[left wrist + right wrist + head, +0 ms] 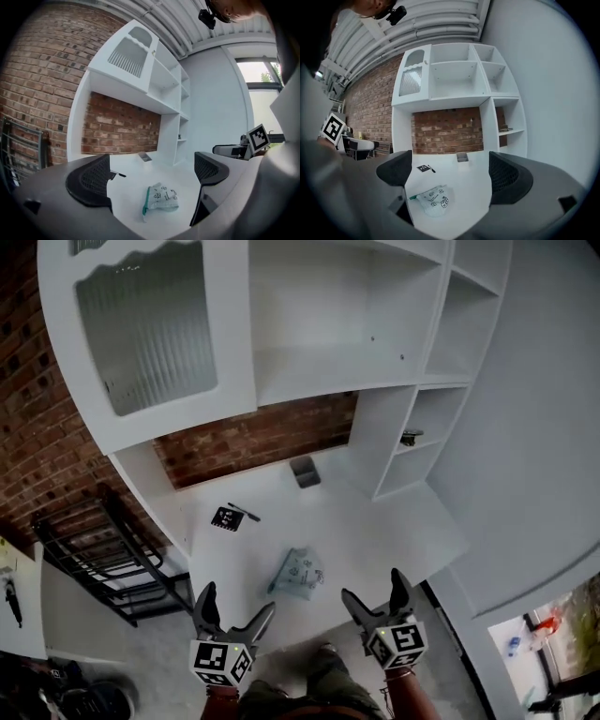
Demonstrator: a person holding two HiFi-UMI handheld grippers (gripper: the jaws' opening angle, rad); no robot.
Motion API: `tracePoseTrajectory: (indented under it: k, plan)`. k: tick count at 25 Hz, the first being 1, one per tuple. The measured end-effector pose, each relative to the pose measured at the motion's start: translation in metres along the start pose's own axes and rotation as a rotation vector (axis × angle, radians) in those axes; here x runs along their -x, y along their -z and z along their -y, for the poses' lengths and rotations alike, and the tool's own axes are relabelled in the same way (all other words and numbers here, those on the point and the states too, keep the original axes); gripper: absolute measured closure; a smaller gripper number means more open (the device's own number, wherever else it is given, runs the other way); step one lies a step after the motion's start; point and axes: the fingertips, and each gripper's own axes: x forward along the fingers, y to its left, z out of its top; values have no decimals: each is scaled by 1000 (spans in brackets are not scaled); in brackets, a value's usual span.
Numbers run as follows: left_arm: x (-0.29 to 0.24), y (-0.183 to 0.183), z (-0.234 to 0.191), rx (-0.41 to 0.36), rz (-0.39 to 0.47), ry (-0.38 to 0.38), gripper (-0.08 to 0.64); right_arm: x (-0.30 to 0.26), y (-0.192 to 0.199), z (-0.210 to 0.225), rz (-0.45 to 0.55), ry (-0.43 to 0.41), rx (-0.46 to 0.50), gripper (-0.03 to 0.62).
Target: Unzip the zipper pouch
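Note:
A small pale zipper pouch [298, 574] with dark prints and a teal zipper edge lies flat on the white desk [375, 531], near its front. The pouch [162, 200] shows between the left jaws and the pouch [432, 200] low between the right jaws. My left gripper [234, 611] hovers open at the desk's front edge, left of the pouch and short of it. My right gripper [373, 594] is open too, just right of the pouch. Neither touches it, and both hold nothing.
A black marker card [226, 517] and a dark pen [246, 512] lie left of centre on the desk. A small grey holder [305, 471] stands at the brick back wall. White shelving [412, 442] rises on the right, a black rack [112, 549] stands left.

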Motion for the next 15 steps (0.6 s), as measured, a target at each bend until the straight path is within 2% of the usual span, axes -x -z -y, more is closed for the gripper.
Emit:
tracePoseTrajectory:
  k: [3, 7, 15]
  plan:
    - [-14, 8, 2, 29, -11, -61, -3, -27, 1, 13, -27, -84, -21, 81]
    - [-34, 9, 7, 68, -9, -146, -3, -64, -4, 29, -52, -192, 3, 81]
    - [-74, 5, 21, 51, 12, -228, -3, -126, 11, 47, -106, -385, 91, 80]
